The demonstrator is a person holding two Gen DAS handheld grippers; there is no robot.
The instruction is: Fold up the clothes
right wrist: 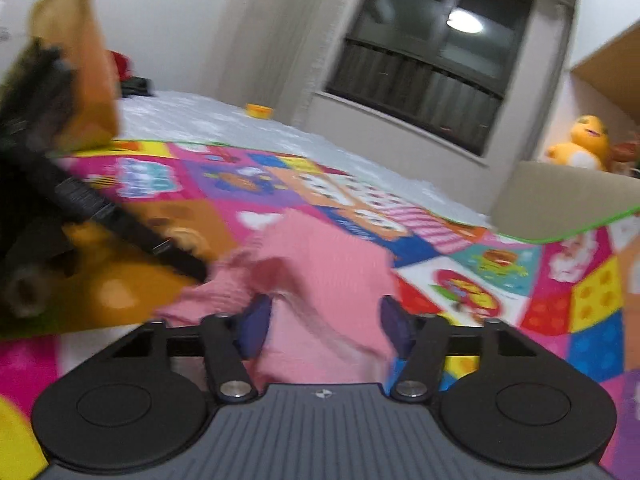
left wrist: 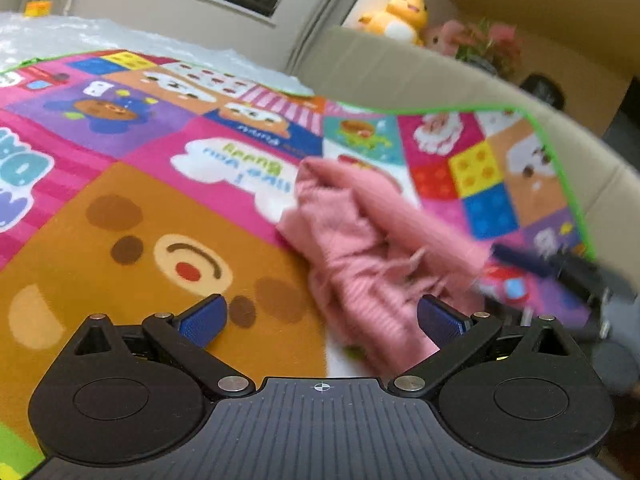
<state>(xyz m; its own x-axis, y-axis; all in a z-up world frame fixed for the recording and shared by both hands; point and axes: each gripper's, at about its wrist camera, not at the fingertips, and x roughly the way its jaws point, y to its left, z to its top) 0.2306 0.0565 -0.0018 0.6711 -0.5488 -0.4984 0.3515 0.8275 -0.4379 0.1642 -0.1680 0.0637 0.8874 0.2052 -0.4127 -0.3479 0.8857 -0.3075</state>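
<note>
A crumpled pink knit garment [left wrist: 360,240] lies on a colourful cartoon play mat [left wrist: 120,200]. My left gripper [left wrist: 322,322] is open just in front of it, with its right blue pad [left wrist: 440,324] against the cloth's near edge. In the right wrist view the same pink garment [right wrist: 320,280] bunches between the blue pads of my right gripper [right wrist: 325,328], which stands open around it. The right gripper's dark fingers [left wrist: 560,268] show blurred at the garment's right end. In the right wrist view the left gripper [right wrist: 132,232] is a blurred dark shape at the left.
A beige padded edge [left wrist: 400,72] borders the mat's far side, with a yellow plush toy [left wrist: 404,12] behind it. White sheeting [right wrist: 240,128] lies beyond the mat, with a small yellow object [right wrist: 259,111] on it. A cardboard flap [right wrist: 76,60] rises at the left.
</note>
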